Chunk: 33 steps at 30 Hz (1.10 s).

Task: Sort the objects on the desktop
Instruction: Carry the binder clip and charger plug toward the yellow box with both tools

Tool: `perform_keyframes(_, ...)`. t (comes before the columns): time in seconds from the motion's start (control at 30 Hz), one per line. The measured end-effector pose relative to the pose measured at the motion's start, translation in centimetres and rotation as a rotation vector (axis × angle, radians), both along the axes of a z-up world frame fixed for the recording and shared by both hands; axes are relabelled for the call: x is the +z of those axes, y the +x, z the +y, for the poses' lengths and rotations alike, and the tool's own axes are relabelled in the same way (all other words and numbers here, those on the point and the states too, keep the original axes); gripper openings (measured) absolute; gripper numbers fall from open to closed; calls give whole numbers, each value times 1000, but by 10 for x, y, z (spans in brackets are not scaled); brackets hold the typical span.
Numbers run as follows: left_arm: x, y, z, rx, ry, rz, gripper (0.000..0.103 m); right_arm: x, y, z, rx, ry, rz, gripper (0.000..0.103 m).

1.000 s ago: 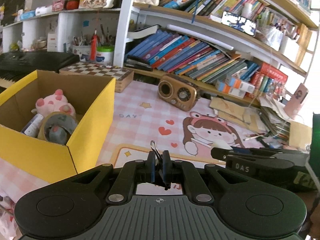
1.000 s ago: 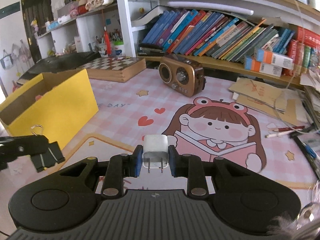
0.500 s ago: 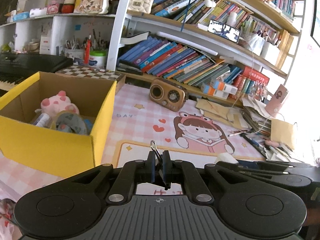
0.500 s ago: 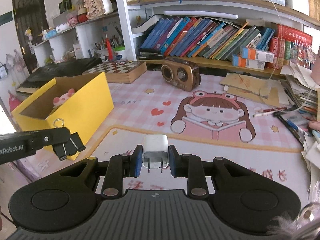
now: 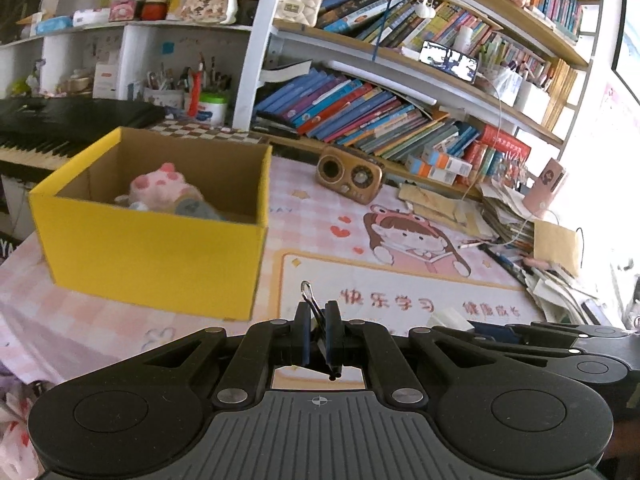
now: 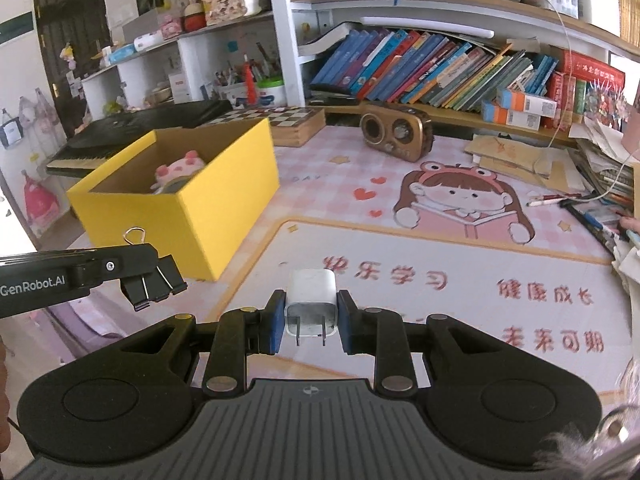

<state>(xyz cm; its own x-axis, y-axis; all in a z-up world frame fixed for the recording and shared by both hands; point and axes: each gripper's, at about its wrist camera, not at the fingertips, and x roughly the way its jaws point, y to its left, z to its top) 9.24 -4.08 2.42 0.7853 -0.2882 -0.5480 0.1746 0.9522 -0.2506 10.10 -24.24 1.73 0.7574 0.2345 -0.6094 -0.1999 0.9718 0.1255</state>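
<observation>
My left gripper (image 5: 318,334) is shut on a black binder clip (image 5: 320,330) with a wire loop, held above the desk mat; the clip also shows in the right wrist view (image 6: 154,282). My right gripper (image 6: 310,322) is shut on a white plug charger (image 6: 311,304), prongs toward the camera. An open yellow cardboard box (image 5: 156,248) stands ahead and left, also in the right wrist view (image 6: 224,196). It holds a pink plush toy (image 5: 160,186) and other items.
A pink cartoon desk mat (image 6: 400,280) covers the desk. A brown retro radio (image 6: 396,136), a chessboard box (image 6: 292,124) and a keyboard (image 6: 132,136) stand behind. Bookshelves (image 6: 440,72) line the back. Papers and pens (image 6: 592,184) pile at the right.
Both grippers have pulled back and up from the desk, still holding the clip and the charger. The yellow box now looks farther off and more central in the left view.
</observation>
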Motion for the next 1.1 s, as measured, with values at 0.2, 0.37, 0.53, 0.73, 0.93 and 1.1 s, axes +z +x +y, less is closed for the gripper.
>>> perform_keyframes(0.2,-1,-19,25,6,-6,6,5,-1,-21,27,9,5,-2,25)
perform_keyframes(0.37,-1,-33,43,12,-8,3,5,0,-34,47,21,5,-9,25)
perform_keyframes(0.53,-1,-45,58,22,-12,5,5,0,-45,67,37,4,-10,25)
perform_keyframes(0.73,0,-56,75,43,-17,1,5,1,-55,85,57,3,-11,25)
perform_keyframes(0.93,0,-65,91,79,-25,-3,5,3,-57,103,97,-5,-14,25)
perform_keyframes(1.1,1,-71,104,114,-34,-9,5,5,-58,117,133,-13,-22,25)
